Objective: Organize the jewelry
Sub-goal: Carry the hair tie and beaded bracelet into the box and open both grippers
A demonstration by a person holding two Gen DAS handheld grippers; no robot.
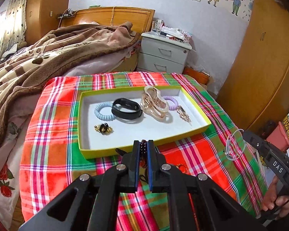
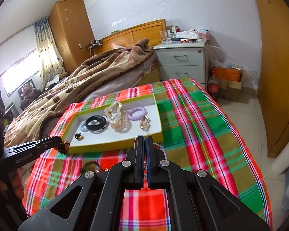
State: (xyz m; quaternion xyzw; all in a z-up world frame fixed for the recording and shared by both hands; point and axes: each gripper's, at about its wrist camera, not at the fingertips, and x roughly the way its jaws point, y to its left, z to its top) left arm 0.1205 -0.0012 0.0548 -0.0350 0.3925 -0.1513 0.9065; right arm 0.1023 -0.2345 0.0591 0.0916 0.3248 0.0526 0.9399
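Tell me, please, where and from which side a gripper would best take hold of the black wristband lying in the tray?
Grip the near arc of the black wristband, probably from above, one finger inside the loop and one outside. It lies flat in the tray as an open oval, so the band is thin enough to pinch. Its left end overlaps the blue hair tie; the clear hair claw crowds the right.

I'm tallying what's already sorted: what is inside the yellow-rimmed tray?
The tray holds a blue coil hair tie, black fitness band, translucent claw clip, purple coil tie, gold earrings and a gold-black ring. The clip hides part of the purple tie.
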